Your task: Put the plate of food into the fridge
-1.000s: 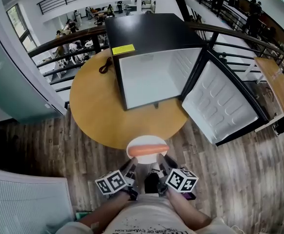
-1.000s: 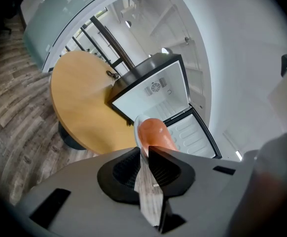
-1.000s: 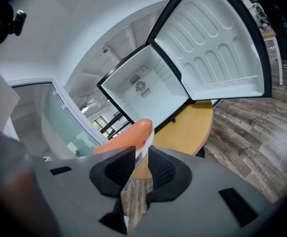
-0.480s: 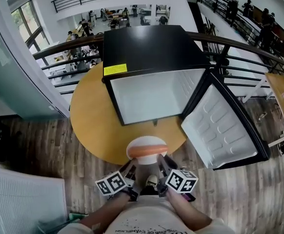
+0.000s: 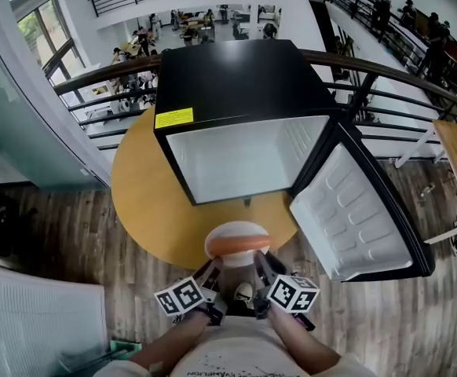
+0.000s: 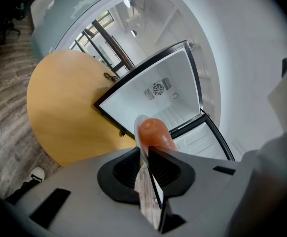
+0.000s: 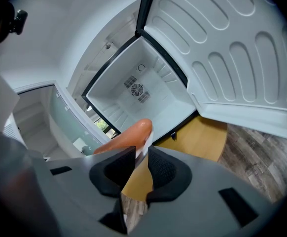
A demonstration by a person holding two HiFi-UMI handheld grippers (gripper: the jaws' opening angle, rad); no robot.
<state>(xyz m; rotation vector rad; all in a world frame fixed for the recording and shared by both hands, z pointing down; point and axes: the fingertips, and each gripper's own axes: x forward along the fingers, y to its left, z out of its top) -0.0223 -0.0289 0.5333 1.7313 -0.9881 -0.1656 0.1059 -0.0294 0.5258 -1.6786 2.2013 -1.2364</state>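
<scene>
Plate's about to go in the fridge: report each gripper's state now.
Left gripper: closed on the plate rim.
Right gripper: closed on the same plate's opposite rim.

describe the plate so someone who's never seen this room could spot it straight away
Find the round wooden table carrying a black mini fridge with its door open. At the table's near edge, in front of the fridge, the plate is gripped by the left gripper and right gripper. It is the only white dish, with a long orange sausage across it.
</scene>
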